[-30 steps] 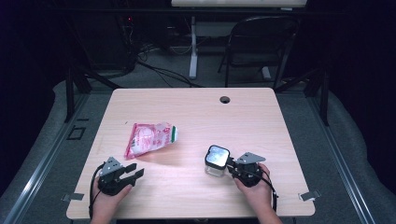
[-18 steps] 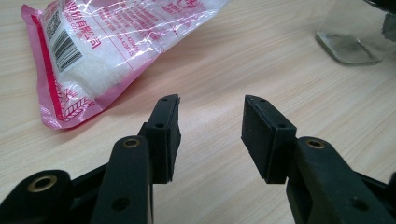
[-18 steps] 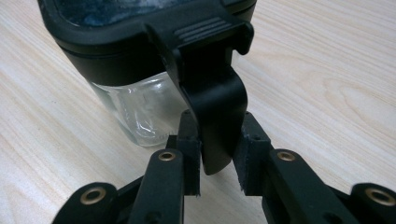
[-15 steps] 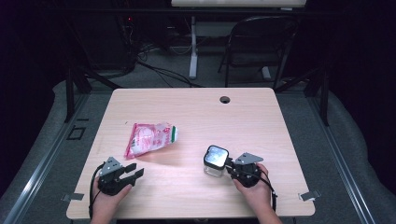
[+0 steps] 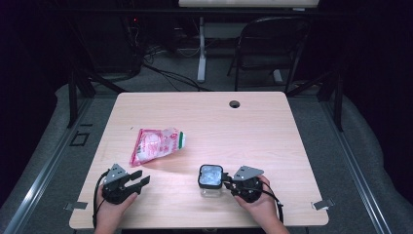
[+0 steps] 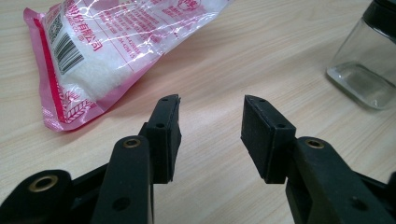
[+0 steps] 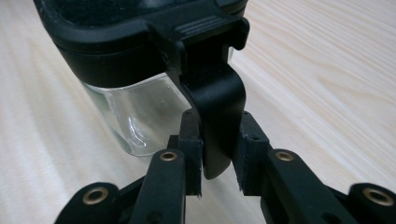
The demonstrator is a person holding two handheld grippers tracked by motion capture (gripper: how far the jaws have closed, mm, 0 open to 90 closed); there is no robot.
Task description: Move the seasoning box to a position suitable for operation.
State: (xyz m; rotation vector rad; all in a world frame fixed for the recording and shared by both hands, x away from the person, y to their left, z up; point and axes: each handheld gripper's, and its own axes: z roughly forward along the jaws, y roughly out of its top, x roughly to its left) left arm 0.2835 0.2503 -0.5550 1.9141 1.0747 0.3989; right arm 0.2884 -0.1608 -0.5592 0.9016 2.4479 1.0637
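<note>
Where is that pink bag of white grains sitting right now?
In the high view the pink bag lies flat on the left half of the table, just beyond the left gripper and left of the glass jar.

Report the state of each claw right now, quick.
Left claw: open, empty.
Right claw: closed on the black latch tab of the clear jar.

Both grippers, left gripper (image 5: 138,179) & right gripper (image 5: 225,182), are showing matte black bodies w/ a grey three-cornered plate on top of each. Black cables are trailing from each toward the near edge. In the gripper views, jaws are showing flat black pads, brass-ringed pivot holes & small screw holes. Forearms are looking bare, no sleeves.
</note>
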